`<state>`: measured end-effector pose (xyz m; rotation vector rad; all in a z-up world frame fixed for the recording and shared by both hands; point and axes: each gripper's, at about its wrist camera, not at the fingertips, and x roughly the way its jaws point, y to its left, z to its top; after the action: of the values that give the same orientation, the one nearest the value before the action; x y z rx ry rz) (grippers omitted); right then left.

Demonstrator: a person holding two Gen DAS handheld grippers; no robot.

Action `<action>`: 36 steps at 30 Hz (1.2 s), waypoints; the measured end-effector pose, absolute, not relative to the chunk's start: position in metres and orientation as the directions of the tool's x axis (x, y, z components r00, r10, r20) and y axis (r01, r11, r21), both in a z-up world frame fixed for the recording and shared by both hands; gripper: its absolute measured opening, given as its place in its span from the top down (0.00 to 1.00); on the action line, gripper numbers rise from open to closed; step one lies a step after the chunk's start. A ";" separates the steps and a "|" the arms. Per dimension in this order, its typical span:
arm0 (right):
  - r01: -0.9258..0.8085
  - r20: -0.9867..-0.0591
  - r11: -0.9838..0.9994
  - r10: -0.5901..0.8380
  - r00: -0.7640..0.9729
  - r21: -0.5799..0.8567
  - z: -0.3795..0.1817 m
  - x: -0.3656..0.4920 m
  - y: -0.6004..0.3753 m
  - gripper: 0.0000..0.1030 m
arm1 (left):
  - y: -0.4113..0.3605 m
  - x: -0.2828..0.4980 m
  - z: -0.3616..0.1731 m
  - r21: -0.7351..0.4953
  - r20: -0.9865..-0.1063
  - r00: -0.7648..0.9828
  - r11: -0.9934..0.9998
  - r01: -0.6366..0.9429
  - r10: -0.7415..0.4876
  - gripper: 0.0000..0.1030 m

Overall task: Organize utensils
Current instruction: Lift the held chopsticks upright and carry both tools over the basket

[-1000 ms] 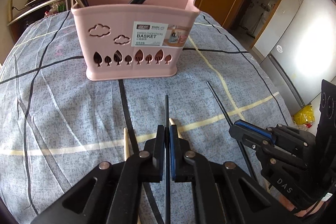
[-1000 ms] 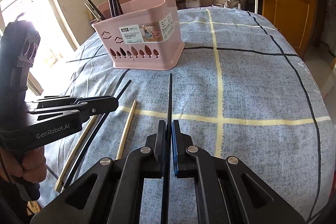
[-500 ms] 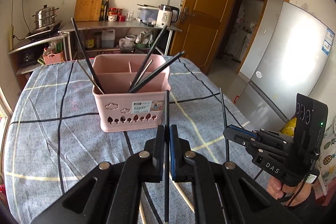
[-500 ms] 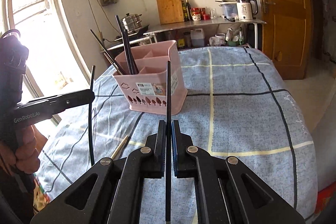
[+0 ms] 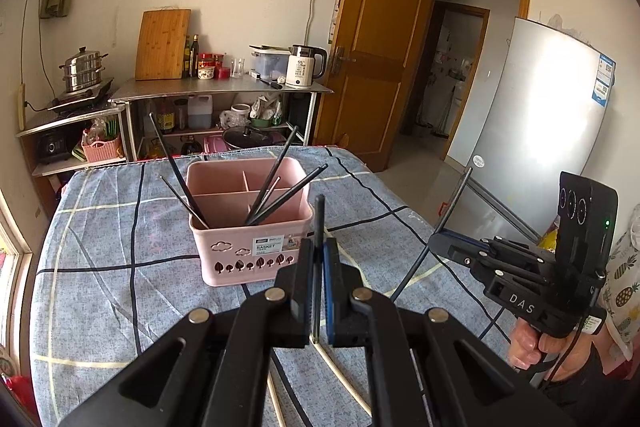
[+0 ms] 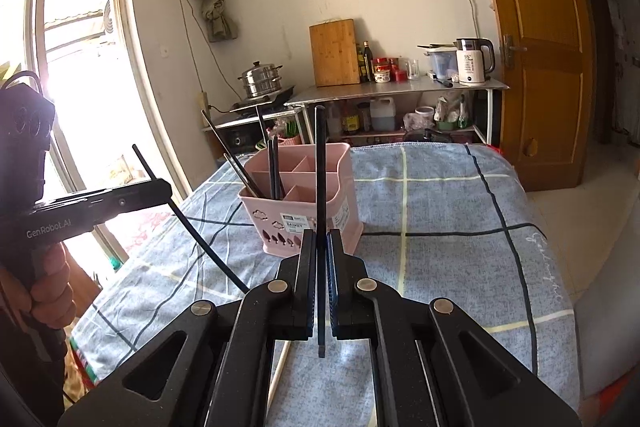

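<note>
Left tool: clenched on a black chopstick, raised above the bench.
Right tool: grasping a second black chopstick, upright.
Pink basket: far centre of bench, holding chopsticks.

I counted one pink basket at twelve o'clock with six chopsticks standing in it, one black chopstick in my left tongs, and another black chopstick in my right tongs.
</note>
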<state>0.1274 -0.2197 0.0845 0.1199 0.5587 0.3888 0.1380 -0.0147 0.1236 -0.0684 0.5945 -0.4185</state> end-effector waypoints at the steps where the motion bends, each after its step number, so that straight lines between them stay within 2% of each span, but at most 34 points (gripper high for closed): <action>1: -0.328 -0.491 0.920 0.391 0.778 0.213 0.086 0.127 -0.219 0.95 | -0.014 0.138 0.125 -0.181 -0.528 0.748 0.914 0.363 -0.402 0.95; 14: -0.385 -0.469 0.901 0.432 0.771 0.197 0.104 0.134 -0.204 0.95 | 0.008 0.146 0.142 -0.165 -0.526 0.766 0.928 0.334 -0.370 0.95; 36: -0.479 -0.337 0.860 0.509 0.792 0.175 0.175 0.208 -0.144 0.95 | 0.045 0.216 0.205 -0.134 -0.460 0.840 0.958 0.254 -0.287 0.95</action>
<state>0.2082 -0.1436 0.1751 0.0814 0.3859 0.5320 0.2156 0.0445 0.2047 -0.0682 0.4972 -0.2865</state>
